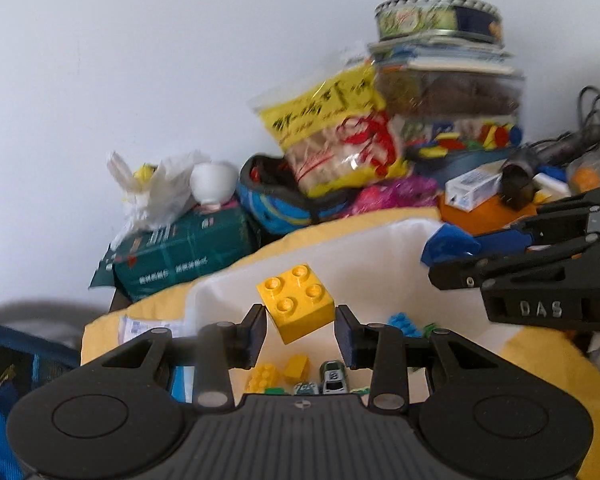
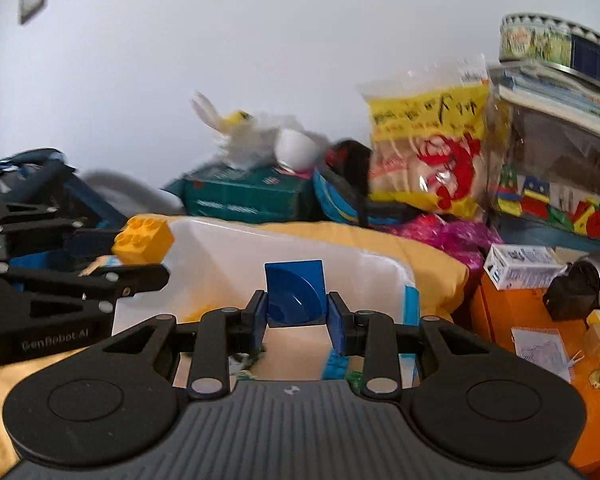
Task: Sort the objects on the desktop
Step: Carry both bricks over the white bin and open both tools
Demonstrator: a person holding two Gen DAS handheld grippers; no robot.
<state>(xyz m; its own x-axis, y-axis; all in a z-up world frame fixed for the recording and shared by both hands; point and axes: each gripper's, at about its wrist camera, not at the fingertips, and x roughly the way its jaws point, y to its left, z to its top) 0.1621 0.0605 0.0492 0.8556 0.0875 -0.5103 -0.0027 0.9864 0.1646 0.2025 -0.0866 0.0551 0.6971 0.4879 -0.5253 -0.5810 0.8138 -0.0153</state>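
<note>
Over white bin (image 1: 380,256): both grippers, each w/ a block.
Left gripper (image 1: 300,330): jaws grasping yellow block (image 1: 296,300).
Right gripper (image 2: 296,312): jaws clenched on blue block (image 2: 295,292).

"DAS" in raised letters on the black right claw (image 1: 540,308) body; "GenRobot.AI" printed on the black left claw (image 2: 56,338) body. Bag and box lettering too blurred to read.

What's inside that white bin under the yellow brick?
In the white bin lie small yellow bricks, a toy car and a light blue brick. The left gripper, holding the yellow brick, hides the rest.
</note>
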